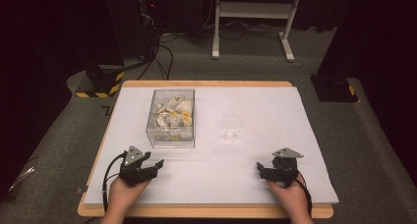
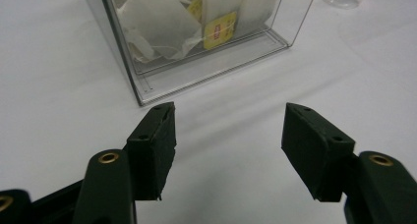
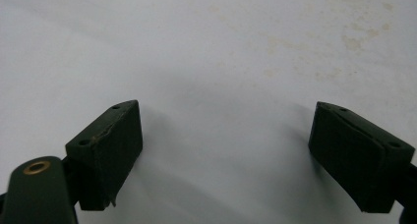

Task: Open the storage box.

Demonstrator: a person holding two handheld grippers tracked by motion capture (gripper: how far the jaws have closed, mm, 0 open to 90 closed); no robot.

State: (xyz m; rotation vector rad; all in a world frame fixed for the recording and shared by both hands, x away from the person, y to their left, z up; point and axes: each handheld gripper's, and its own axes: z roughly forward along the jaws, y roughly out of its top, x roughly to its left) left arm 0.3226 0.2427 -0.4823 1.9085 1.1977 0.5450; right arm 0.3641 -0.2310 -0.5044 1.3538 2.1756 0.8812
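A wooden table (image 1: pixel 206 84) is carrying a white board (image 1: pixel 265 150) that is covering nearly its whole top, leaving a rim of wood showing. A clear box (image 1: pixel 171 118) of paper packets is standing on the board's left half. A small clear glass (image 1: pixel 231 127) is standing just right of it, apart. Faint stains are marking the board.

Clear box (image 1: pixel 171 117): square, transparent walls, open top, upright on the white table's left half. Contains loose white tea bags (image 1: pixel 172 115) with yellow tags. Small clear glass (image 1: pixel 231 127): upright, right of the box, apart.
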